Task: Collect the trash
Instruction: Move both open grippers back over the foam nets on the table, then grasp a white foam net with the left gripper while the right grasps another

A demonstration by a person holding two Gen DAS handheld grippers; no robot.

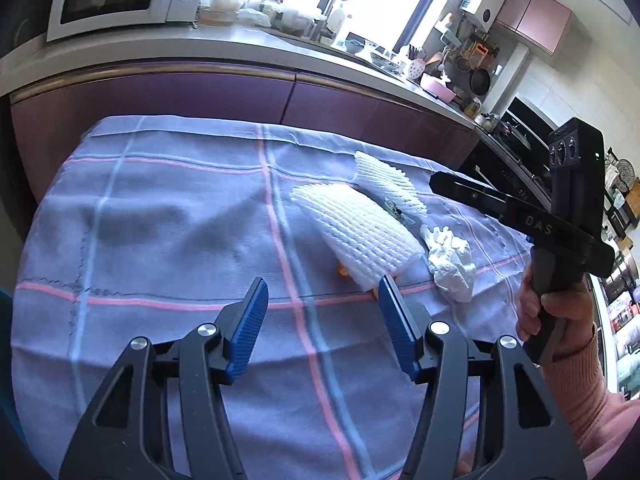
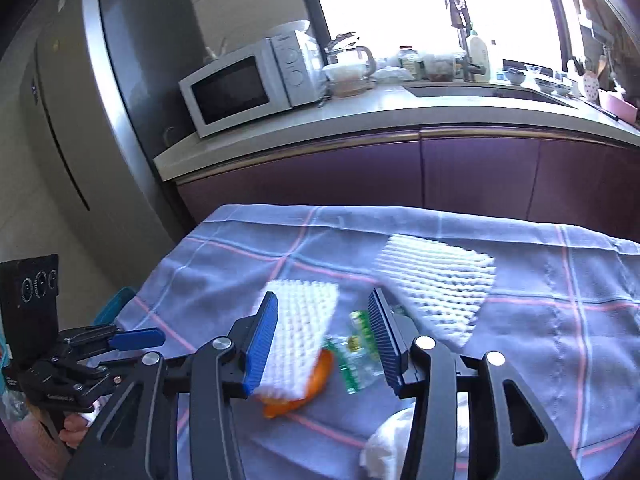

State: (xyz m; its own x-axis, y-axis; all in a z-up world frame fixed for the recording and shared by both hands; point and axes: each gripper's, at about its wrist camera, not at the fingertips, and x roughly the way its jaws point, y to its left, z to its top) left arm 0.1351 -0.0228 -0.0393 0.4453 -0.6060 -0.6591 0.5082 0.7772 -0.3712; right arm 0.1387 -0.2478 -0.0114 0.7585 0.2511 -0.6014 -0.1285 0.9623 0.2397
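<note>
On the blue-grey checked tablecloth (image 1: 168,216) with its pink and pale-blue stripes, the trash lies scattered to the right of the middle. Your left gripper (image 1: 322,322) hovers low over the cloth, its blue ribbed pads (image 1: 250,320) spread wide with nothing between them. Just beyond its right pad sits the nearer white foam fruit net (image 1: 360,236), and orange peel (image 1: 343,271) peeks out from under its near edge. A second white foam fruit net (image 1: 386,184) lies farther back, with a clear plastic wrapper (image 1: 396,211) tucked between the two (small in this view, hard to read). To the right of the nearer net sits a crumpled white paper tissue (image 1: 450,260), close to it; whether they touch you cannot tell.

Your right gripper (image 2: 323,340) is also spread wide and holds nothing. Seen through its gap are the nearer net (image 2: 298,332), the orange peel (image 2: 316,380) under it, and the wrapper (image 2: 356,350) with its green print. The far net (image 2: 436,276) lies beyond the right pad, and the tissue (image 2: 386,444) shows low, partly hidden behind the gripper's frame. Your right hand (image 1: 556,316) grips its black handle at the right edge of the left wrist view. Beyond the table run purple cabinet fronts (image 2: 480,168) under a pale countertop carrying a white microwave (image 2: 248,84).
</note>
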